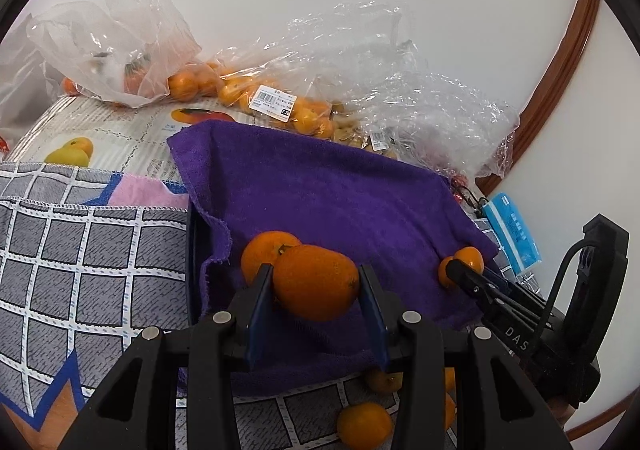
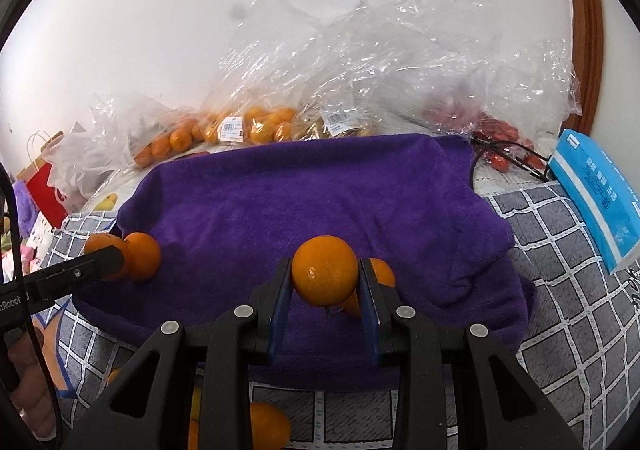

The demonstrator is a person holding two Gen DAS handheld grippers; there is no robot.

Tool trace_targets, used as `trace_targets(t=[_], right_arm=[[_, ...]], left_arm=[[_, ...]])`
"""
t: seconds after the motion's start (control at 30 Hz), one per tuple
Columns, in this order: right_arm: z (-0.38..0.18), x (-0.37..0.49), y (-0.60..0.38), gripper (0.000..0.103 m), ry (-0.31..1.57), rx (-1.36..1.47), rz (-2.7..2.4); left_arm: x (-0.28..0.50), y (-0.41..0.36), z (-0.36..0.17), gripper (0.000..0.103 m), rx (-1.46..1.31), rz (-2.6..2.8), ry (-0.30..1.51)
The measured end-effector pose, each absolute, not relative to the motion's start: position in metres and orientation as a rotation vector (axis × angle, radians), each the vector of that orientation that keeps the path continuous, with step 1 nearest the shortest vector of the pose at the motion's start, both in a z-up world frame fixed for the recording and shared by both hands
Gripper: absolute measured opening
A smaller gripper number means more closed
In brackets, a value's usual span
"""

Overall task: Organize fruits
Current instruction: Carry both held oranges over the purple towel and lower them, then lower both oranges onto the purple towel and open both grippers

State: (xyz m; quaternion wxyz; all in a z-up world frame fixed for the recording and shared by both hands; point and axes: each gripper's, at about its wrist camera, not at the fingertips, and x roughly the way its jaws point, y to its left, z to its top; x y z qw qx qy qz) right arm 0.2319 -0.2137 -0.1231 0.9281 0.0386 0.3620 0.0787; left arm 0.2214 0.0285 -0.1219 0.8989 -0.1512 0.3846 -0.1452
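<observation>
Both grippers have fruit pinched right over the purple towel [image 1: 328, 190]. The left gripper [image 1: 316, 282] is clamped on a big orange [image 1: 316, 282], with a second orange [image 1: 264, 250] touching it from behind on the towel. The right gripper [image 2: 325, 282] squeezes a smaller orange [image 2: 325, 276]. Loose oranges [image 1: 364, 425] sit on the checked cloth [image 1: 80, 242] below, and bagged fruit [image 1: 248, 90] lines the wall.

behind the table we see a plain white wall [image 2: 160, 30], evenly lit, with one faint dark smudge [image 2: 237, 13] on it. a reddish-brown wooden frame [image 2: 588, 30] runs up the right edge. the surface wears a grey checked cloth [image 1: 80, 250] and fruit-printed paper [image 1: 120, 130].
</observation>
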Motion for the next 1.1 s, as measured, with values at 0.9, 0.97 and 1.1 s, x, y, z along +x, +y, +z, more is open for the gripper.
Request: trace_targets(t=[0.9,0.97,1.1], right_arm=[[-0.1232,0.2298,-0.2067,0.032,0.760,0.041,0.169],[-0.1233,0.2297,-0.2063,0.032,0.761,0.039,0.166],[-0.1234,0.2296,-0.2043,0.032,0.762,0.022,0.164]], left_arm=[[0.2261,0.0263,-0.1289,0.040,-0.342,-0.333,0.847],[0.2261,0.0259,-0.1293,0.040,-0.338,-0.331,0.847],[0.2254,0.0248,-0.1290,0.040,-0.328,-0.328,0.844]])
